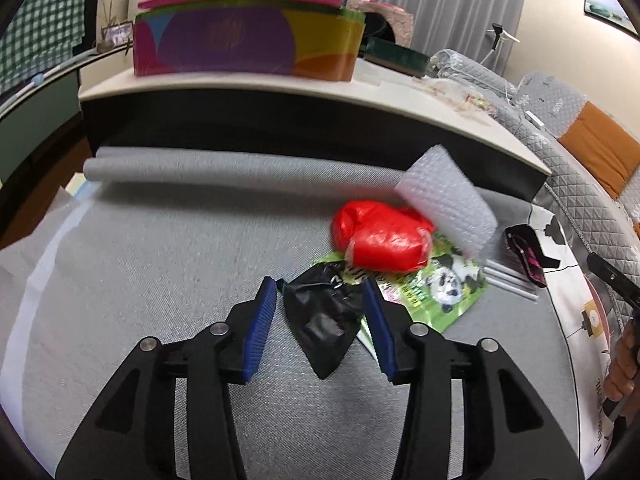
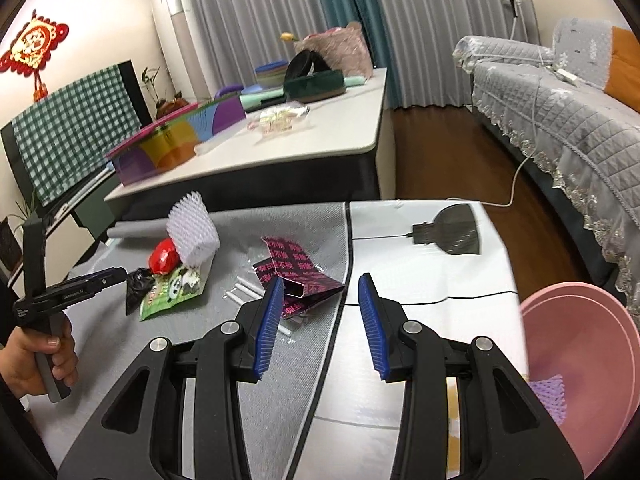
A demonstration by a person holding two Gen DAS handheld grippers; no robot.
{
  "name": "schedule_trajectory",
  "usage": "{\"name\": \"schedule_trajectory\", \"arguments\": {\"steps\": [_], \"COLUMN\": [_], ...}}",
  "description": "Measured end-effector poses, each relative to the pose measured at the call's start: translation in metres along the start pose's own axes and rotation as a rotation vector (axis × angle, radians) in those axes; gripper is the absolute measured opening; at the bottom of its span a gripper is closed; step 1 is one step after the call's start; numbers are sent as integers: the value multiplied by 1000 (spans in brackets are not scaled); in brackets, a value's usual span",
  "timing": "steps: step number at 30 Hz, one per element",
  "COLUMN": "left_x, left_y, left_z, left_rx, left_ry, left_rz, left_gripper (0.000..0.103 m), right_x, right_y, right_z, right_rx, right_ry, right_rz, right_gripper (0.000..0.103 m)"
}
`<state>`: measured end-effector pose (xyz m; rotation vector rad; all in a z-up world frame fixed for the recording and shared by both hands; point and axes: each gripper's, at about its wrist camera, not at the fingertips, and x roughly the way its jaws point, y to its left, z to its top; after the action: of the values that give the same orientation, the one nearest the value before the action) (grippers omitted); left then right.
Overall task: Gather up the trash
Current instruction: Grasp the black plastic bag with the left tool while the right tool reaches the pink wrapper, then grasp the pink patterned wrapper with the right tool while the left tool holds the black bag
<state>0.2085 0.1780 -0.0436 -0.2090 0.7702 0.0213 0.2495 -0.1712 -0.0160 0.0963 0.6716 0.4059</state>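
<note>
In the left wrist view my left gripper (image 1: 320, 284) stands open over the grey mat (image 1: 160, 280), its blue pads on either side of a crumpled black plastic bag (image 1: 324, 320) that lies between them. Just beyond lie a red plastic bag (image 1: 380, 240), a green panda packet (image 1: 444, 292) and a white bubble-wrap piece (image 1: 444, 200). My right gripper (image 2: 321, 280) is open with nothing between its fingers. A dark box with pink print (image 2: 300, 276) and white straws (image 2: 248, 294) lie just past its left finger. The left gripper (image 2: 122, 276) also shows there, touching the black bag (image 2: 138, 290).
A pink basin (image 2: 580, 340) holding a purple foam net (image 2: 554, 394) sits at the right edge. Behind the mat stands a low white table (image 2: 320, 136) with a colourful box (image 1: 248, 40). A grey quilted sofa (image 2: 560, 120) runs along the right.
</note>
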Motion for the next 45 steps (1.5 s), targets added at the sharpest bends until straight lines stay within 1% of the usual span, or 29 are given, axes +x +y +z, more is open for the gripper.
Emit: {"name": "schedule_trajectory", "arguments": {"steps": [5, 14, 16, 17, 19, 20, 21, 22, 24, 25, 26, 35, 37, 38, 40, 41, 42, 43, 44, 45], "left_x": [8, 20, 21, 23, 23, 24, 24, 23, 21, 20, 19, 1, -5, -8, -12, -14, -17, -19, -20, -22], "left_y": [6, 9, 8, 7, 6, 5, 4, 4, 2, 1, 1, -9, -10, -10, -10, -10, -9, -9, -9, -7], "left_z": [-1, -2, -2, -2, -2, -1, -1, -1, 2, 4, 5, 8, 7, 6, 6, 5, 6, 7, 8, 9], "left_rx": [-15, -33, -33, -29, -21, -18, -16, -15, -8, -6, -5, 31, 36, 36, 35, 40, 44, 45, 44, 39], "left_ry": [4, 37, 48, 54, 56, 57, 57, 56, 49, 47, 44, 15, 7, 2, 1, 0, -5, -12, -16, -22], "left_rz": [-3, -22, -25, -26, -26, -25, -25, -25, -16, -13, -10, 20, 23, 25, 34, 41, 42, 41, 40, 37], "left_gripper": [49, 50, 48, 44, 44, 43, 41, 40, 36, 35, 34, 32, 32, 32, 32, 32, 32, 32, 32, 32], "right_x": [19, 46, 48, 49, 52, 52, 52, 51, 49, 48, 47, 23, 19, 19, 20, 21, 22, 24, 25, 27], "right_y": [5, 8, 5, 4, 2, 2, 3, 3, 3, 4, 4, 11, 8, 5, 0, -1, -1, -1, -2, -2], "right_z": [0, 2, 3, 3, 3, 2, 2, 2, 1, 1, 1, 2, 3, 3, 2, 2, 2, 3, 4, 5], "right_rx": [-16, -19, -3, 2, 10, 10, 8, 7, 3, -1, -6, -39, -19, 2, 44, 50, 51, 55, 64, 74], "right_ry": [28, 68, 69, 70, 82, 83, 82, 80, 74, 71, 70, 33, 35, 40, 58, 60, 62, 63, 64, 64], "right_rz": [3, -17, -18, -18, -20, -18, -16, -16, -18, -20, -22, -19, -20, -13, 14, 18, 20, 23, 28, 32], "right_gripper": [40, 40, 40, 40, 39, 35, 27, 24, 10, 6, 1, 0, 2, 5, 6, 13, 24, 31, 42, 44]}}
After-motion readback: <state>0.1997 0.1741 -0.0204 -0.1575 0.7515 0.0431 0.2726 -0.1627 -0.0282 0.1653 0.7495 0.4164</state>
